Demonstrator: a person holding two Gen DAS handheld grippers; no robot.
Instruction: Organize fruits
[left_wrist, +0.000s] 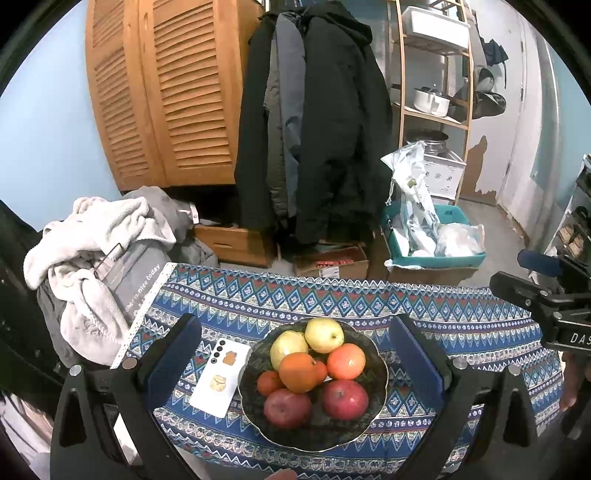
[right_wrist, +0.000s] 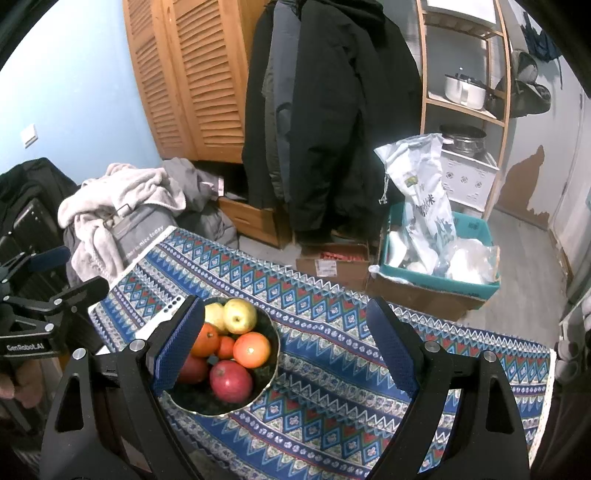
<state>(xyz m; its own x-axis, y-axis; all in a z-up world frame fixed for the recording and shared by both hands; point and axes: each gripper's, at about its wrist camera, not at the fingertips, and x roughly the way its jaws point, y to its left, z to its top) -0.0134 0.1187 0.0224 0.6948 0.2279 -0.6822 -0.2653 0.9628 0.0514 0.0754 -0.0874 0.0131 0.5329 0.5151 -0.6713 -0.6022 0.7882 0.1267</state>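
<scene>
On the patterned tablecloth (left_wrist: 461, 317) sits a dark bowl (left_wrist: 255, 413) with the fruit heaped in the middle; white phone (left_wrist: 218, 373) lies just left of it, touching or nearly touching the rim.

Left gripper (left_wrist: 295, 354) jaws spread wide, nothing between the pads, bowl framed between them. Right gripper (right_wrist: 291, 343) likewise spread and empty, bowl at its left finger.

Risk: the pile is stacked. Pulling a low red apple (left_wrist: 345, 398) or the big orange (left_wrist: 301, 371) would likely shift the yellow apples (left_wrist: 324, 334) above and roll one off the table. A wide jaw could also nudge the phone.

Fruit is roundish, no real long axis. Far yellow apple's stem end faces right; phone's long axis runs near-to-far.
</scene>
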